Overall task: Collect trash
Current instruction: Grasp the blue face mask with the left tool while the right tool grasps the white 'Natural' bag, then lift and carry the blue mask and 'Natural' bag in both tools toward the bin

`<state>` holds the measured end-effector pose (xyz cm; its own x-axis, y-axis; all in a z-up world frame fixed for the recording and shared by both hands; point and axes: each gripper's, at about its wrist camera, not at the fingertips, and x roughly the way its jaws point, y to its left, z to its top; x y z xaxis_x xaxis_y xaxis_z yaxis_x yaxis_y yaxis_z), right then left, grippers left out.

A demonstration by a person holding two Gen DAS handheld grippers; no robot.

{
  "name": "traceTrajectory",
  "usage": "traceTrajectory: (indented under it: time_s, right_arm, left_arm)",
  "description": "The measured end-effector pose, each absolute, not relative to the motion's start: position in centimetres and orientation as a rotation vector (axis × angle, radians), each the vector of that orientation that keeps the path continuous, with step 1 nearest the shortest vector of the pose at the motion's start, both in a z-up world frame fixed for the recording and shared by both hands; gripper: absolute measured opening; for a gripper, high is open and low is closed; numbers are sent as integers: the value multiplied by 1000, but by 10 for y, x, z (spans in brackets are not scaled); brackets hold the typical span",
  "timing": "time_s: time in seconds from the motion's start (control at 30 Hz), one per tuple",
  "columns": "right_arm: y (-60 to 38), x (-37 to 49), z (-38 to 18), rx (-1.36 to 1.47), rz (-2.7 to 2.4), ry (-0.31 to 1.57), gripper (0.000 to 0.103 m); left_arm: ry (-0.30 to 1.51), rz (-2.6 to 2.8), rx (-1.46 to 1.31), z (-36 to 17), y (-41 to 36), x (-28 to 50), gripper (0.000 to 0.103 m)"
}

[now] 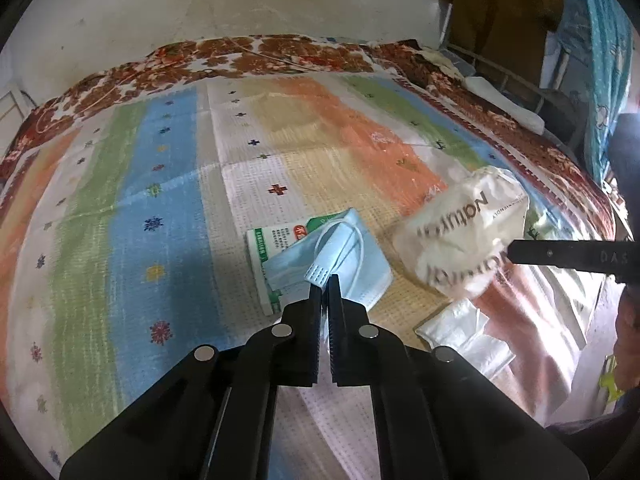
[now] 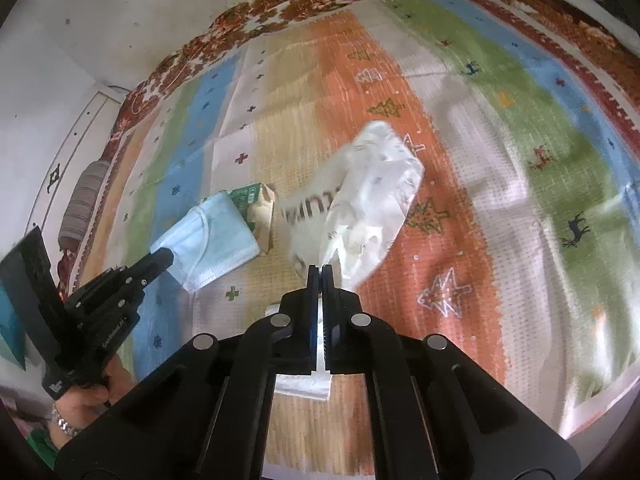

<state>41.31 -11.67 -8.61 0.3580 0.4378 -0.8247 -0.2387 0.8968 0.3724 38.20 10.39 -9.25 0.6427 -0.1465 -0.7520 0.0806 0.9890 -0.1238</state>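
Observation:
A light blue face mask (image 1: 352, 256) lies on the striped blanket, partly over a green and white carton (image 1: 272, 244). My left gripper (image 1: 325, 280) is shut on the mask's near edge. To its right a crumpled white plastic bag (image 1: 460, 232) with dark lettering hangs a little lifted, and my right gripper (image 1: 512, 252) reaches in from the right edge and pinches it. In the right wrist view my right gripper (image 2: 320, 271) is shut on the bag (image 2: 372, 196). The mask (image 2: 212, 240), the carton (image 2: 256, 204) and my left gripper (image 2: 168, 258) lie to its left.
A folded white tissue (image 1: 468, 336) lies near the bag, partly under my right gripper (image 2: 304, 384). The striped blanket (image 1: 160, 184) covers a bed against a pale wall (image 1: 200, 0). A metal bed rail (image 1: 520, 80) and hanging clothes stand at the far right. A person's hand (image 2: 88, 396) holds the left gripper.

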Motion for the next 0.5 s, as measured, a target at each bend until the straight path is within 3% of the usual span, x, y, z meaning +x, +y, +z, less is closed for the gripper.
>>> traceTrajectory:
  time_s: [0.5]
  right_arm:
    - [-128, 370, -40, 39, 438, 987, 1]
  left_arm:
    - [864, -4, -124, -58, 101, 353, 2]
